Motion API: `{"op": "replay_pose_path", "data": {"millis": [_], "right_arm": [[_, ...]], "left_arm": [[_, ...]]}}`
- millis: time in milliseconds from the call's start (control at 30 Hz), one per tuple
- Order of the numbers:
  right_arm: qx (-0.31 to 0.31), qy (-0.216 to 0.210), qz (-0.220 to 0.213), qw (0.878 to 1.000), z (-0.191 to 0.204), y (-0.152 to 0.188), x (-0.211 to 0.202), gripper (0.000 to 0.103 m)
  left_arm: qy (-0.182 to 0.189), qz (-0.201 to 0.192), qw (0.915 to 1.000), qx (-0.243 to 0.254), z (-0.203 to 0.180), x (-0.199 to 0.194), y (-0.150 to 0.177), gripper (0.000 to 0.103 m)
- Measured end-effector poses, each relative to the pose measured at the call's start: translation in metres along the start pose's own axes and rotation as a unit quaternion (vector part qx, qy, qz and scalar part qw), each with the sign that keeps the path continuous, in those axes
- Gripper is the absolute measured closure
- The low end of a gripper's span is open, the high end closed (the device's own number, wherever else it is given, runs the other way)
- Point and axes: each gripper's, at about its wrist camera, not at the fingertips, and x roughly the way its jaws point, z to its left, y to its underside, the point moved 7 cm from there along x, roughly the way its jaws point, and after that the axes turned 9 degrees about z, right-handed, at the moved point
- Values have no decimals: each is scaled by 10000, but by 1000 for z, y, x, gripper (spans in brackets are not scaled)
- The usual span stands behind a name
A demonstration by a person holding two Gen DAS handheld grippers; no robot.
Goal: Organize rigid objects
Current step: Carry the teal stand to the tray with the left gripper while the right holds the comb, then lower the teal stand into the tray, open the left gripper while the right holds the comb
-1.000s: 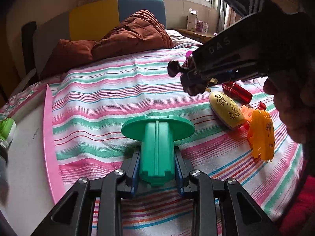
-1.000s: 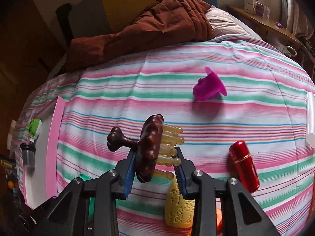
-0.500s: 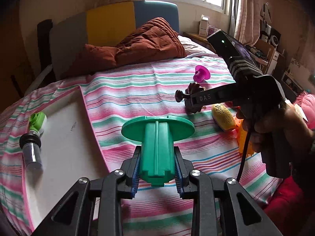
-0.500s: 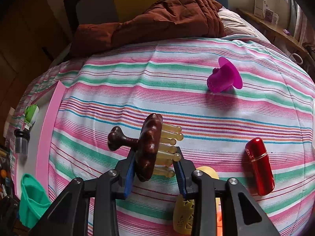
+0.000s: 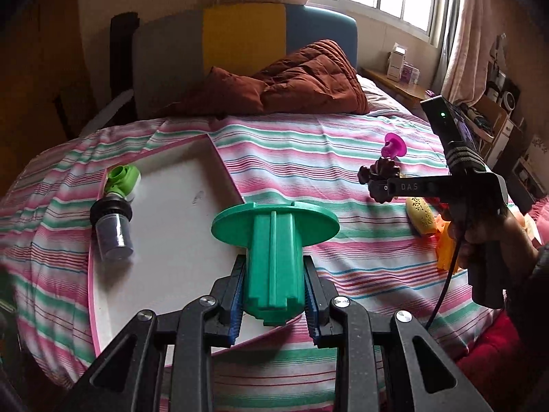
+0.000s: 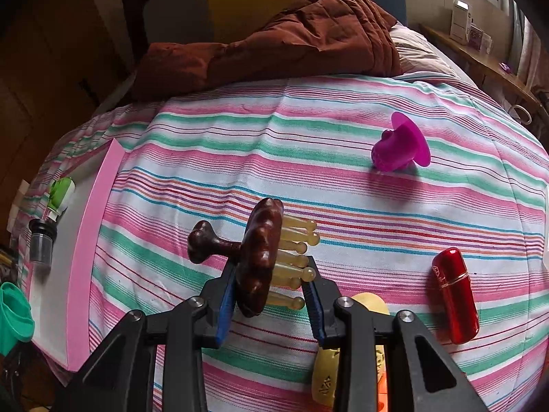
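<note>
- Compared with a second ago, much more of the pink-rimmed white tray (image 5: 219, 168) is seen from the left wrist view; only its near edge was visible then.
- The green flanged piece (image 5: 274, 257) is clamped between the pads of the left gripper (image 5: 274, 305), as before, and is now held over the tray's near right part.
- The dark brown massage brush (image 6: 260, 257) is pinched by its body in the right gripper (image 6: 271, 298), unchanged; its pale prongs point right and its knobbed handle left.
- The right gripper is seen from the left view well apart to the right, above the striped bedsheet (image 5: 308, 158), gripped by a hand (image 5: 487, 237).
- A green-capped bottle (image 5: 115, 213) lies on the tray's far left side.
- A magenta flanged piece (image 6: 398, 151) lies on the sheet beyond the brush.
- A red capsule-shaped case (image 6: 454, 295) lies to the right of the right gripper.
- A yellow patterned oval (image 5: 422, 214) and an orange piece (image 5: 446, 250) lie near the hand, partly hidden by it.
- A brown quilt (image 5: 295, 82) is bunched at the bed's head.
</note>
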Motion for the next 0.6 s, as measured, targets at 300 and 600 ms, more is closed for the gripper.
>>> {"op": "replay_pose_path", "data": {"millis": [300, 600], "right_arm": [[-81, 99, 38, 9999, 3, 1, 2, 68], [-267, 141, 71, 9995, 11, -2, 4, 68]], "left_arm": [[-276, 148, 9950, -952, 95, -8, 27, 73], [-318, 439, 9881, -1441, 134, 11, 37, 73]]}}
